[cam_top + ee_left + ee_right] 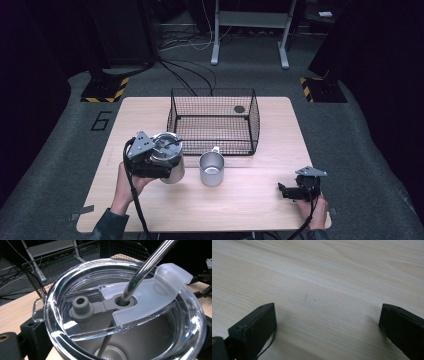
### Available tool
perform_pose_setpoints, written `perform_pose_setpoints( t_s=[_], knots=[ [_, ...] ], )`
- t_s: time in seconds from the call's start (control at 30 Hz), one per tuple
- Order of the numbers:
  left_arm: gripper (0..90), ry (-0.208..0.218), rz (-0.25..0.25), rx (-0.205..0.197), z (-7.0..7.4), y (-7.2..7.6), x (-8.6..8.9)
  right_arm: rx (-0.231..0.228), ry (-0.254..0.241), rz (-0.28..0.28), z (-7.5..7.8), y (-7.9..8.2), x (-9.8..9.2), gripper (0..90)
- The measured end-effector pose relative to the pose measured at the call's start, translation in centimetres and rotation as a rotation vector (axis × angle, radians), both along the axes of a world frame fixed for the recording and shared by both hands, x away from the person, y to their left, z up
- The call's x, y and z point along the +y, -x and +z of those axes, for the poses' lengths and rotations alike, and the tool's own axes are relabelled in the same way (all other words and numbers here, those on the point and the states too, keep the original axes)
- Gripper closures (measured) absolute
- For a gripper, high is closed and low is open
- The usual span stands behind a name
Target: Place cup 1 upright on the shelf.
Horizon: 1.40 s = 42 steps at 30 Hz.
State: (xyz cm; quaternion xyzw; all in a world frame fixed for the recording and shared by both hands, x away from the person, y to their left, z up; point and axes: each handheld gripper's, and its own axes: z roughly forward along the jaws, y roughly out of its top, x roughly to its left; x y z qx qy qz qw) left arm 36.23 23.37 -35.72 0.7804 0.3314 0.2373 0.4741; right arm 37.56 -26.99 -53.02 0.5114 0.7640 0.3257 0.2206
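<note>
A: Where is the steel tumbler [170, 159] right now?

B: In the high view it sits left of centre on the wooden surface [250, 200], just below the lower left corner of the wire basket [214, 120]. The left gripper [152, 162] is clamped around its body, with the person's left hand [131, 181] behind it.

A: And from the left gripper view?

B: That view looks straight down onto the tumbler's clear lid [75, 315]. A metal straw [147, 267] runs from the upper right of the frame into a grey silicone grommet [110, 304], and a frosted tab [160, 292] lies across the lid. One black jaw shows at the lower left, pressed against the tumbler wall.

A: What else stands nearby?

B: A metal mug [212, 168], open side up, at the centre of the high view, just right of the tumbler and not touching it. Its handle points toward the basket.

A: The right gripper?

B: The right gripper [296, 190] rests low over the surface in the lower right of the high view, well apart from the mug. In the right gripper view its jaws stand wide, with bare wood grain between them.
</note>
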Motion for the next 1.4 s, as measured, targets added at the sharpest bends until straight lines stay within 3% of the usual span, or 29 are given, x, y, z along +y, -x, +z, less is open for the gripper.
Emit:
perform_pose_setpoints(
  t_s=[1.03, 1.4],
  knots=[
    [4.0, 0.025, -0.036, -0.035, 4.5, -3.8, -1.5, 0.0, -0.001, 0.001, 0.0, 0.0, 0.0, 1.2],
    [4.0, 0.017, -0.047, -0.032, 5.3, -5.2, -2.4, 0.0, -0.001, 0.001, 0.0, 0.0, 0.0, 1.2]
  ],
)
